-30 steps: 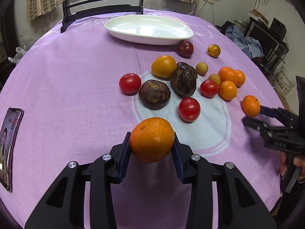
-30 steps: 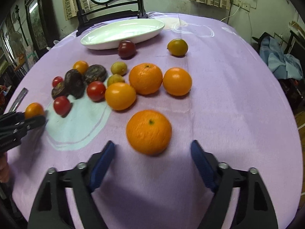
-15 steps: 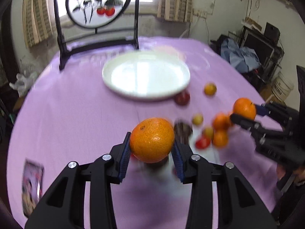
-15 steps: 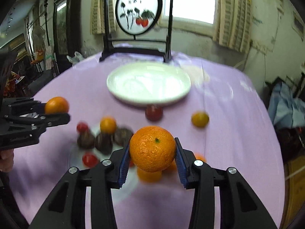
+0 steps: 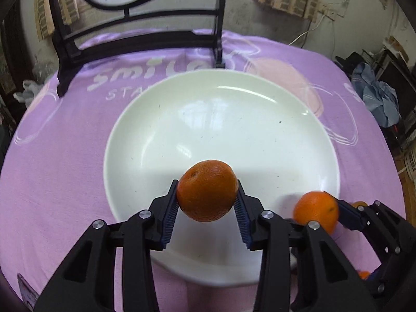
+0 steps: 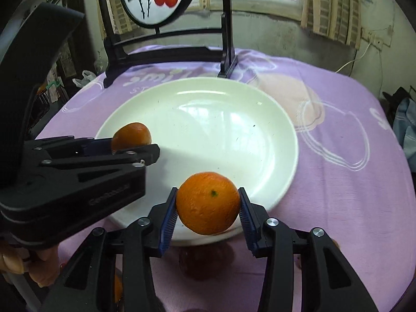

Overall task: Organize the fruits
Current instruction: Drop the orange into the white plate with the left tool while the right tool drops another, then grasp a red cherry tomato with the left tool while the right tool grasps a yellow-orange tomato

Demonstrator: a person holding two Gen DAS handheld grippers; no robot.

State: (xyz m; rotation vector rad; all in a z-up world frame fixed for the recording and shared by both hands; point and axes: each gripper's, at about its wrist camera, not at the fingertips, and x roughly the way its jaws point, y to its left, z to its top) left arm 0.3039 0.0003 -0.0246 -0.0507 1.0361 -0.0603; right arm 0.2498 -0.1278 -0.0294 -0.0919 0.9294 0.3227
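My left gripper (image 5: 207, 206) is shut on an orange (image 5: 207, 190) and holds it above the near part of the white plate (image 5: 260, 135). My right gripper (image 6: 208, 208) is shut on a second orange (image 6: 208, 202) above the plate's near rim (image 6: 283, 189). In the left wrist view the right gripper's orange (image 5: 316, 212) shows at the plate's right edge. In the right wrist view the left gripper's orange (image 6: 132, 136) shows over the plate's left side. The plate is bare.
A black-framed round screen stand (image 6: 166, 52) stands just behind the plate on the purple tablecloth (image 5: 52, 156). A dark red fruit (image 6: 205, 262) lies under my right gripper. A phone corner (image 5: 26, 290) lies at near left. Clothes (image 5: 379, 98) lie beyond the table's right edge.
Both grippers have carried their oranges forward from the fruit pile to over the plate. The right gripper closed on its orange about a second ago.
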